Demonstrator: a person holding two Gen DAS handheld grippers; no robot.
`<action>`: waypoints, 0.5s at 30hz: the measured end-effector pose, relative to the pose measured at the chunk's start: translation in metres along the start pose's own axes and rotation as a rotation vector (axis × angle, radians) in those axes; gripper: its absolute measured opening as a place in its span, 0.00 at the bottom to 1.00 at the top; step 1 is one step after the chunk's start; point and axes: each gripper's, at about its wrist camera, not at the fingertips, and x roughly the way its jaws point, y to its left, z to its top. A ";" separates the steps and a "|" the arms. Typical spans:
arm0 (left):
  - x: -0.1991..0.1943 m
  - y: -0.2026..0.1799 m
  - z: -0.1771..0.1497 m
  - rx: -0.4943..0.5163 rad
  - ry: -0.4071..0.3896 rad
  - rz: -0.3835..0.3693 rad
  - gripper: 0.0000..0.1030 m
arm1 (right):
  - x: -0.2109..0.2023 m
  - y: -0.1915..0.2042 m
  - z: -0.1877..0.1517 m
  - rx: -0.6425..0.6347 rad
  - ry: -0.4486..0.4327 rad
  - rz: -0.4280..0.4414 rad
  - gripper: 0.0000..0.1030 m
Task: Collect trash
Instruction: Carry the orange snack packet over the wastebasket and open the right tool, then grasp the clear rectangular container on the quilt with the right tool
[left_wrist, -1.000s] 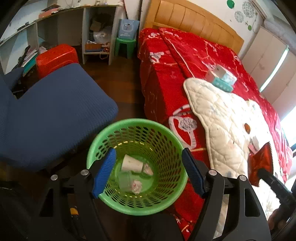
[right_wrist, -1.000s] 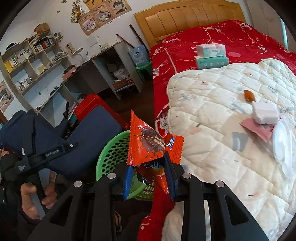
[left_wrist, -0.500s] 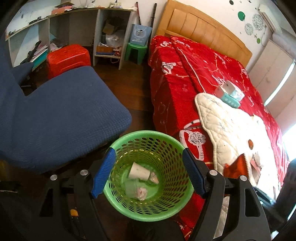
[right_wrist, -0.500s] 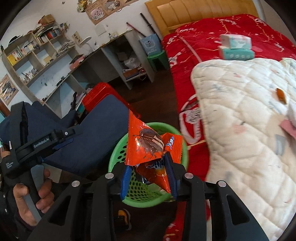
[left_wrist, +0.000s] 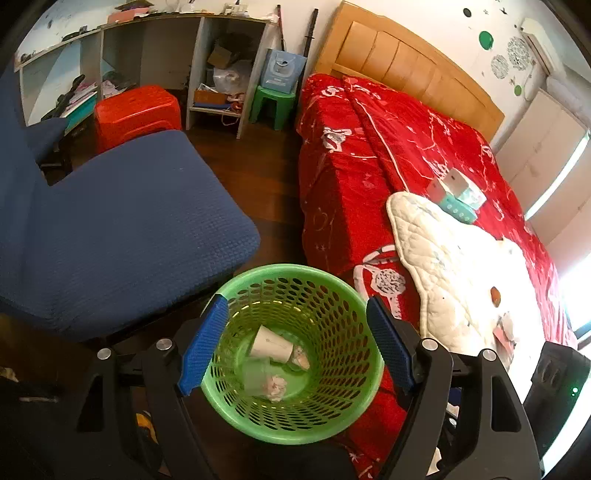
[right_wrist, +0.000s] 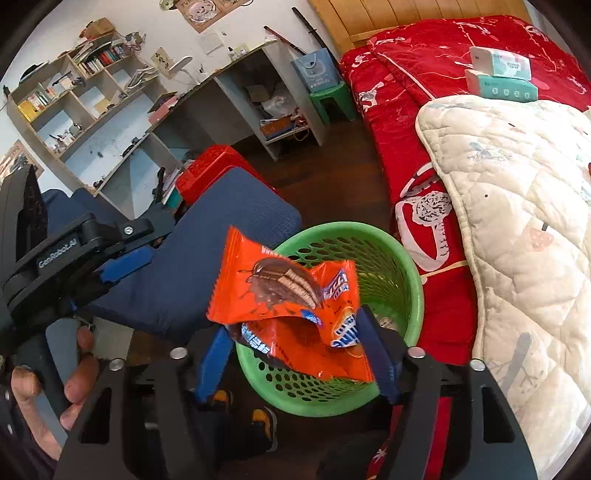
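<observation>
Right wrist view: right hand-held gripper (right_wrist: 295, 362) opening — crinkled glossy orange wrapper (right_wrist: 284, 295) between jaws, above perforated green basket (right_wrist: 413, 280).

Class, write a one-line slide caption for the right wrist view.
Right gripper opening, orange snack wrapper between its jaws above the green basket.

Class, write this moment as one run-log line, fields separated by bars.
step: drop wrapper | right tongs: opening, orange snack wrapper between them, over green basket | left tongs: open, empty | basket holds: paper cup
</observation>
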 end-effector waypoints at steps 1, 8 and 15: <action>0.000 -0.001 0.000 0.004 0.000 -0.001 0.74 | 0.000 -0.002 0.000 0.005 -0.001 0.003 0.64; -0.002 0.000 0.001 0.004 -0.001 0.012 0.76 | -0.003 -0.005 -0.002 0.014 0.000 0.022 0.65; -0.004 -0.006 -0.002 0.015 0.004 0.002 0.77 | -0.020 -0.014 -0.007 0.027 -0.024 0.006 0.67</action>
